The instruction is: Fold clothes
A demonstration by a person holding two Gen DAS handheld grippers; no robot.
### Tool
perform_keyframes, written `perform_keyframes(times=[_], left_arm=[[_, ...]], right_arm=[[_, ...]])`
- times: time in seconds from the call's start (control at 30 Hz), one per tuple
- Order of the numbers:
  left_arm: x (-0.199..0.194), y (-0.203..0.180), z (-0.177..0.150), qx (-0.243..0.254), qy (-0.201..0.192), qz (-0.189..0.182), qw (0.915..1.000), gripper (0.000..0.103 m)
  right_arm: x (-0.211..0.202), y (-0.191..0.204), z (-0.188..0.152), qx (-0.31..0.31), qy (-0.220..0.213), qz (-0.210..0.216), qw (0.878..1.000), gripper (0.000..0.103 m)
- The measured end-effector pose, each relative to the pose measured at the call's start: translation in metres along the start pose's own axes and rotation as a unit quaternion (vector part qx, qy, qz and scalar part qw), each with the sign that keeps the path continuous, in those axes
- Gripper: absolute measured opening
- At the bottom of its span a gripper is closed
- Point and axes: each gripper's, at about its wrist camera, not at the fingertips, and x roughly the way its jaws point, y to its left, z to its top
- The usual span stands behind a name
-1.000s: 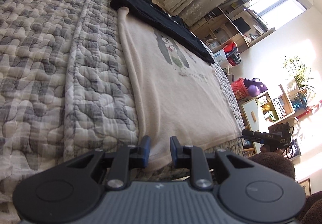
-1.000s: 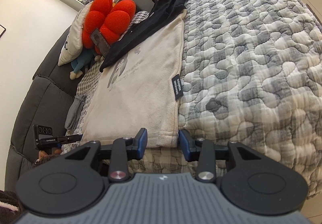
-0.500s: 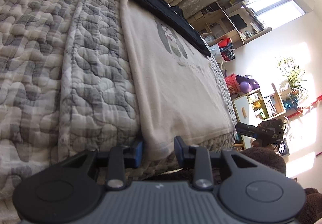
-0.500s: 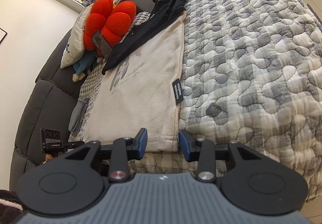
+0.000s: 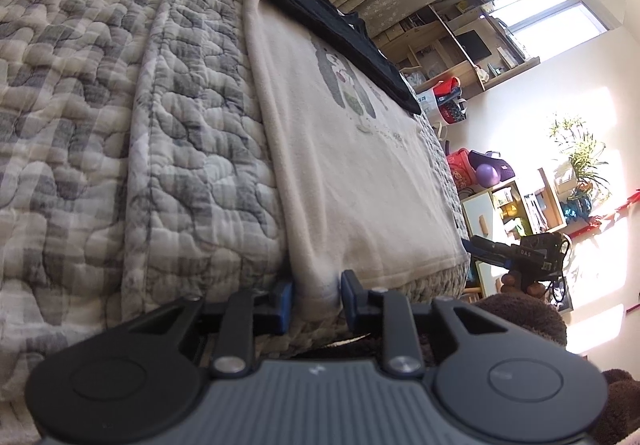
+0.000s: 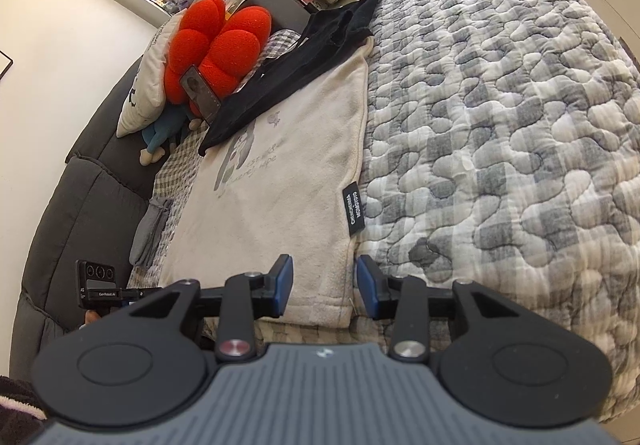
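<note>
In the last second the left gripper [image 5: 315, 295] has slid forward so its still-parted jaws straddle the cream garment's [image 5: 360, 165] near corner at six o'clock on the quilted bed [image 5: 100, 105], the right gripper [image 6: 324, 283] likewise wide astride the opposite corner, which looks like a two-handed grasp coming.

Both cameras sit low at the near edge of the bed [image 5: 80, 93], each looking forward along its own fingers [image 5: 285, 299] and close over the cream garment [image 5: 360, 181]. The left wrist view faces toward shelves [image 5: 460, 57] and a window at 1 o'clock. The right wrist view faces a red cushion [image 6: 218, 45] at 11 o'clock. Both share the garment, the black garment [image 6: 304, 65] and the quilt.
</note>
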Motion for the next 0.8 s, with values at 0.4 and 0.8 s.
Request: perform_keyframes(times=[0.4, 0.8], left_arm=[[0.004, -0.01, -0.003, 0.039, 0.0, 0.004, 0.9992, 0.011], [0.002, -0.01, -0.005, 0.056, -0.006, 0.0, 0.9984, 0.009]], right_arm=[[0.008, 0.006, 0.0, -0.008, 0.01, -0.006, 1.0, 0.024], [0.006, 0.017, -0.004, -0.022, 0.011, -0.033, 0.999, 0.017]])
